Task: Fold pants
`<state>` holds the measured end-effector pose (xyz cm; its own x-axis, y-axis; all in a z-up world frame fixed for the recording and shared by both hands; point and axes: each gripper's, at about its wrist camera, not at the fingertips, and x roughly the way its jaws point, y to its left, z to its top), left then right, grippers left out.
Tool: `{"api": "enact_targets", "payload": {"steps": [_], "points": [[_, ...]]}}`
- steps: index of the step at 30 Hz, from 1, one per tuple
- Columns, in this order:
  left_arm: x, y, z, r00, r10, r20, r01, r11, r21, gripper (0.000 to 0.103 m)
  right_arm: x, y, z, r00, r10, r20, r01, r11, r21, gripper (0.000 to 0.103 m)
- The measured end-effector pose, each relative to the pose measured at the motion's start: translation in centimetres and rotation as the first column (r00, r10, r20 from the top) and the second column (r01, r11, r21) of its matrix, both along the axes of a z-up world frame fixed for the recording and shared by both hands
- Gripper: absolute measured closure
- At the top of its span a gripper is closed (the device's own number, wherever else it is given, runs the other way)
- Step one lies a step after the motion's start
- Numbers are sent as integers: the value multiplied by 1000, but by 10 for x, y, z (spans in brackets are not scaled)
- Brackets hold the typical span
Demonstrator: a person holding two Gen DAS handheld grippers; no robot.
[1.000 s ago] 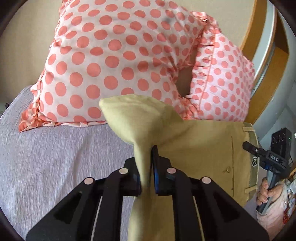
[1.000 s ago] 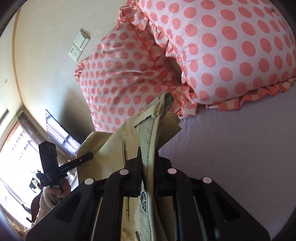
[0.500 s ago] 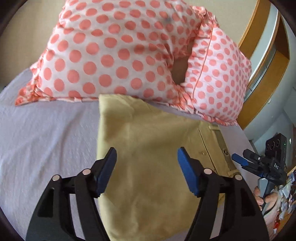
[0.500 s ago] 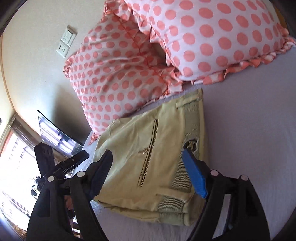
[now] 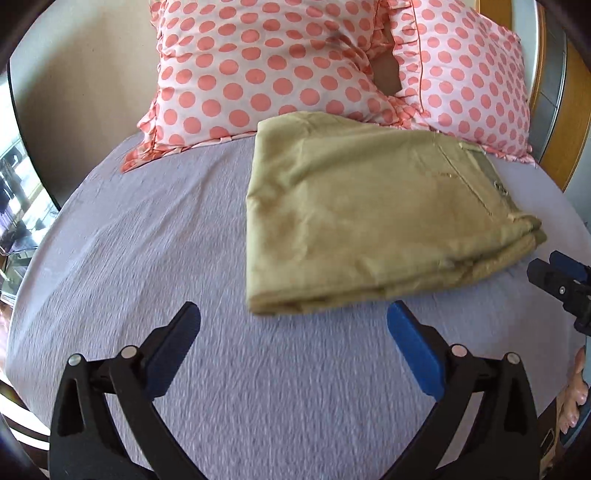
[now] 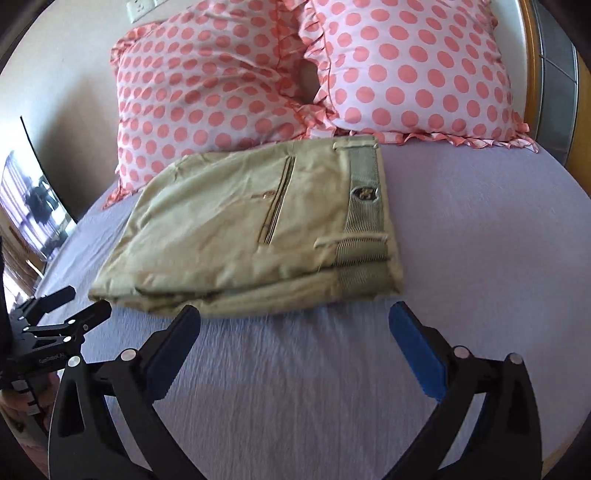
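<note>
The khaki pants [image 5: 365,206] lie folded in a flat stack on the lavender bed sheet [image 5: 147,258], their far edge against the pillows. In the right wrist view the pants [image 6: 243,225] show the back pocket and ribbed waistband on top. My left gripper [image 5: 293,321] is open and empty, just short of the stack's near edge. My right gripper [image 6: 293,321] is open and empty, just in front of the near edge by the waistband. Each gripper shows in the other's view: the right one [image 5: 554,273], the left one [image 6: 62,306].
Two pink polka-dot pillows [image 5: 266,62] [image 6: 413,70] lean against the headboard wall behind the pants. A wooden frame [image 5: 569,110] stands at the right. A wall socket [image 6: 142,5] is above the pillows. A dark screen [image 6: 33,199] stands at the left.
Both grippers let go of the pants, opened wide and pulled back toward me. The pants, lifted a second ago, now lie flat and folded on the bed.
</note>
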<state>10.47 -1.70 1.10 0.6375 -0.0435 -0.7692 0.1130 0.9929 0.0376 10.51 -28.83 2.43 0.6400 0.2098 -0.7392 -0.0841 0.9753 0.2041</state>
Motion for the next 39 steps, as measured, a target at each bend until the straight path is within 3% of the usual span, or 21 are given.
{"api": "enact_targets", "payload": {"steps": [5, 11, 39], "points": [[-12, 7, -17, 998, 27, -55, -28, 999, -29, 2, -9, 14, -16, 999, -14, -38, 11, 998, -59, 1], [-16, 8, -20, 998, 54, -17, -55, 998, -31, 2, -12, 29, -21, 999, -23, -41, 15, 982, -190, 1], [-19, 8, -20, 998, 55, 12, -55, 998, -33, 2, -18, 28, -22, 998, -58, -3, 57, 982, -178, 1]]}}
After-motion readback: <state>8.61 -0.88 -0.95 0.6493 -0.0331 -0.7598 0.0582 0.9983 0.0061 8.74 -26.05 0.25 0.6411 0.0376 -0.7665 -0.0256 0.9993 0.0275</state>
